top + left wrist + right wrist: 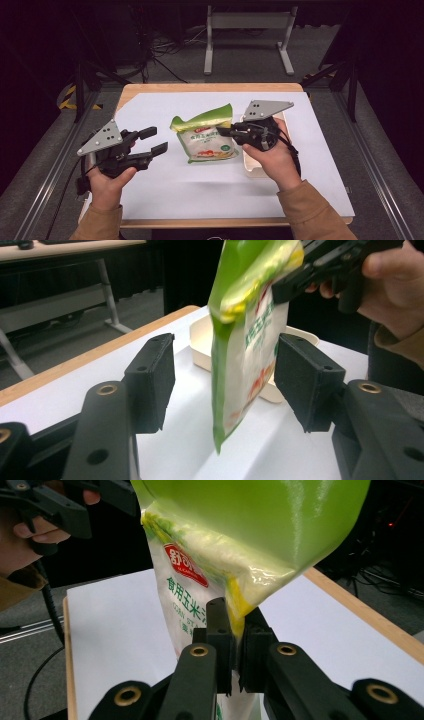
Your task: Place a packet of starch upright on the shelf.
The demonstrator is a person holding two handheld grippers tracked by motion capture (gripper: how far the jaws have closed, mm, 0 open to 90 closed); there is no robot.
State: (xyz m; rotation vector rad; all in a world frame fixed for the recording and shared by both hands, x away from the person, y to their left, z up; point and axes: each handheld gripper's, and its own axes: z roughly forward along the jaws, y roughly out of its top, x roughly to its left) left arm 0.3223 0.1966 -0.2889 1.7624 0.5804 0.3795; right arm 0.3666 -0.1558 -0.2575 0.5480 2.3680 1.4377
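We hold the bag [207, 137] by its right edge, right gripper [225, 132] clamped on it, left gripper [157, 141] fingers apart, ready near the tray [252, 167].

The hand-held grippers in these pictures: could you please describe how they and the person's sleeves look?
Each hand-held gripper, left and right, is black, with two blocky jaws on arms with brass-coloured rivets. A grey three-cornered plate dotted with small holes tops each, and a black cable trails from the left one. The person's sleeves are tan.

White table cover [165, 190], grey frame [247, 22]
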